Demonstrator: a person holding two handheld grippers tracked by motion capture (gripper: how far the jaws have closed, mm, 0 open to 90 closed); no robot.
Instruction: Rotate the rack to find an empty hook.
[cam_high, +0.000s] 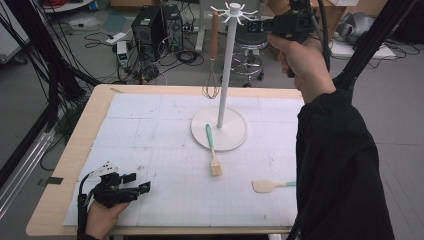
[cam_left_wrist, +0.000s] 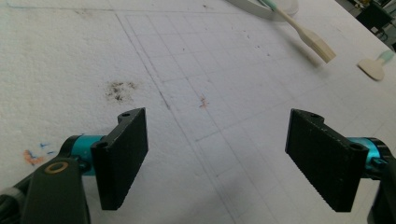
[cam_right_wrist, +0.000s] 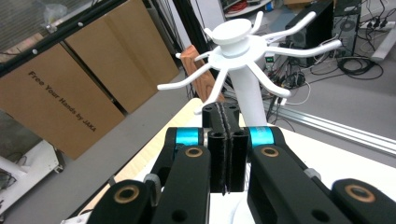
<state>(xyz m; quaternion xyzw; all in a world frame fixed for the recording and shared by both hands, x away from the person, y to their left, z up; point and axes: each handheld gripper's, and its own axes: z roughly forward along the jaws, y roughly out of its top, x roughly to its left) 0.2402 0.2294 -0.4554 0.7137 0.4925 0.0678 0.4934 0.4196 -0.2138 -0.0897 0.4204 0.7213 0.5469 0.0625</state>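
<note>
A white utensil stand (cam_high: 225, 65) rises from a round base (cam_high: 235, 137) at the back of the table, and its top carries a ring of hooks (cam_right_wrist: 238, 39). A whisk (cam_high: 213, 60) with a wooden handle (cam_right_wrist: 198, 70) hangs from one hook. A green-handled brush (cam_high: 213, 150) lies partly on the base. A wooden spatula (cam_high: 267, 186) lies at the front right. My right gripper (cam_high: 252, 25) is held high, just right of the hooks, jaws shut with nothing between them (cam_right_wrist: 225, 112). My left gripper (cam_high: 138, 182) rests low at the front left, open and empty (cam_left_wrist: 218, 121).
A white gridded foam mat (cam_high: 165, 165) covers the wooden table (cam_high: 60, 190). A stool (cam_high: 248, 55), computer towers (cam_high: 150, 27) and loose cables stand on the floor behind. Cardboard boxes (cam_right_wrist: 70, 98) and a black frame post (cam_high: 370, 45) are at the right.
</note>
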